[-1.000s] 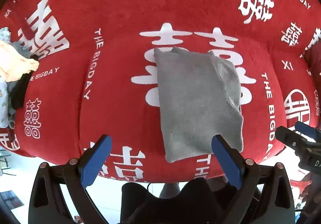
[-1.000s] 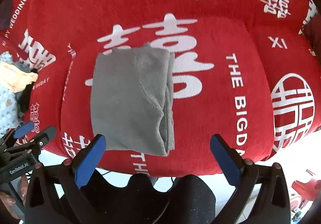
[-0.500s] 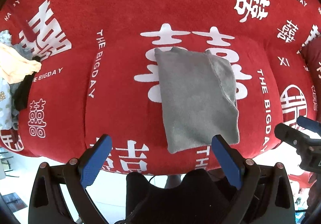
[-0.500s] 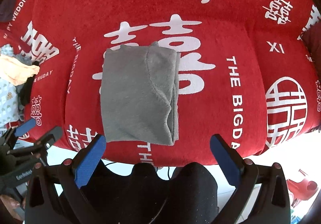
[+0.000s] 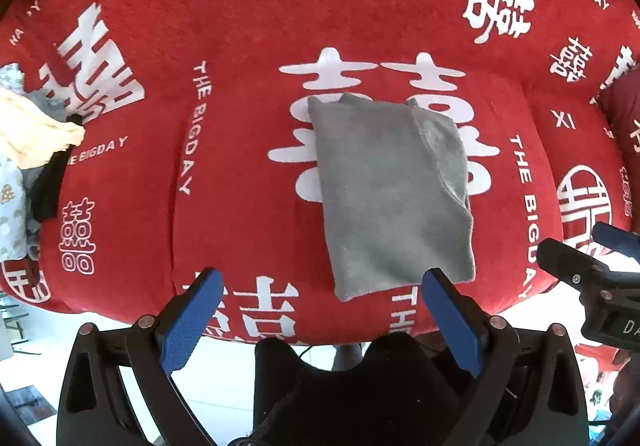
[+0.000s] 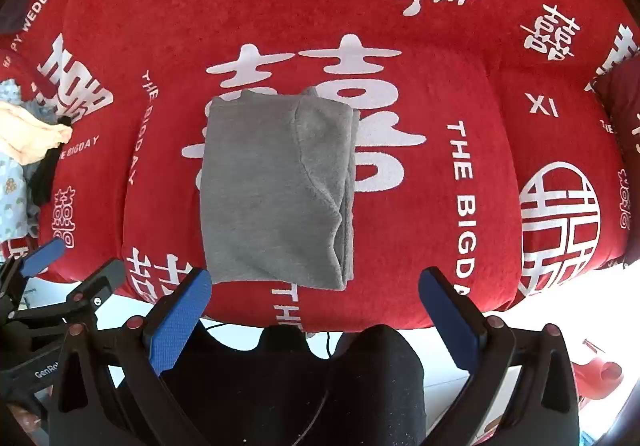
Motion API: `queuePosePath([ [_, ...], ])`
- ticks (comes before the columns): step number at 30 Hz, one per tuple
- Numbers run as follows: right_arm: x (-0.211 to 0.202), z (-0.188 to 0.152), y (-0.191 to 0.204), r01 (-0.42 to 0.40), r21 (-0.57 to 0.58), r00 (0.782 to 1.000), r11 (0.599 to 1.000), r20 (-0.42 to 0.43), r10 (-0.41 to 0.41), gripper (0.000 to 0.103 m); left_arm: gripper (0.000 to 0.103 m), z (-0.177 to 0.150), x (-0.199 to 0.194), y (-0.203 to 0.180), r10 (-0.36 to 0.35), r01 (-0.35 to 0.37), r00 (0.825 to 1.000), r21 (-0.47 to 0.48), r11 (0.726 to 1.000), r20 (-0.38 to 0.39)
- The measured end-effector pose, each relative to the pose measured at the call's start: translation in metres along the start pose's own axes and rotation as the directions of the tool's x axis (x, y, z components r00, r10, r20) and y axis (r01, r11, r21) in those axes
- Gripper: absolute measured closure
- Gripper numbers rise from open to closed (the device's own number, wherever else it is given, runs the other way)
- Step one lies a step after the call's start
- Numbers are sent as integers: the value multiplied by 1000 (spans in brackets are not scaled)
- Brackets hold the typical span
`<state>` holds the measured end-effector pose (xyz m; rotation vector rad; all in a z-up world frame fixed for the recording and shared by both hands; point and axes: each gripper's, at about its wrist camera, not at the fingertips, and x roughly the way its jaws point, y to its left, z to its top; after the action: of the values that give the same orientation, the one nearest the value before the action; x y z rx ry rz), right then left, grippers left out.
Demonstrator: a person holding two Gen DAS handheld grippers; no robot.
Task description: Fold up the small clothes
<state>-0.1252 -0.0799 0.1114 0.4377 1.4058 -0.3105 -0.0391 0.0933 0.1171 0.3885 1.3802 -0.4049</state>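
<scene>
- At the near edge of the sofa seat, the left gripper [image 5: 320,310] had its blue pads spread wide, nothing between them.
- Right gripper [image 6: 316,306] same: jaws fully apart, empty, held clear of the fabric.
- Grey garment [image 5: 390,194] lay folded into a narrow rectangle at 12 o'clock of both grippers, flat on the red sofa cover [image 5: 240,26], long side running toward the backrest.
- Layered fold edge with a seam showed along its 3 o'clock side in the right wrist view [image 6: 328,182].
- Change over the last second: garment sat smaller and further up in both views, its shape unchanged. Both grippers had backed away from the seat, more floor visible below the cushion edge.
- Read: fold on this piece looked finished and released; no grip needed on it now.
- Pile of unfolded clothes [image 5: 28,150] sat at 9 o'clock, well apart from the grey piece. Likely next source.
- Risk: thick right edge could spring open if nudged.
</scene>
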Motion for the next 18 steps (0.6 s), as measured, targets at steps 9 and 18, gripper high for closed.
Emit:
queuePosePath([
  [9,0,-3,0,12,-3,1000,1000,-5,-12,0,3,1,-2,-8,-5,5,1000,14,1000,-2],
  [18,-1,-6,-7,12,12,1000,1000,-11,-11,0,3,-1,2,-11,-7,7,1000,13,1000,-27],
])
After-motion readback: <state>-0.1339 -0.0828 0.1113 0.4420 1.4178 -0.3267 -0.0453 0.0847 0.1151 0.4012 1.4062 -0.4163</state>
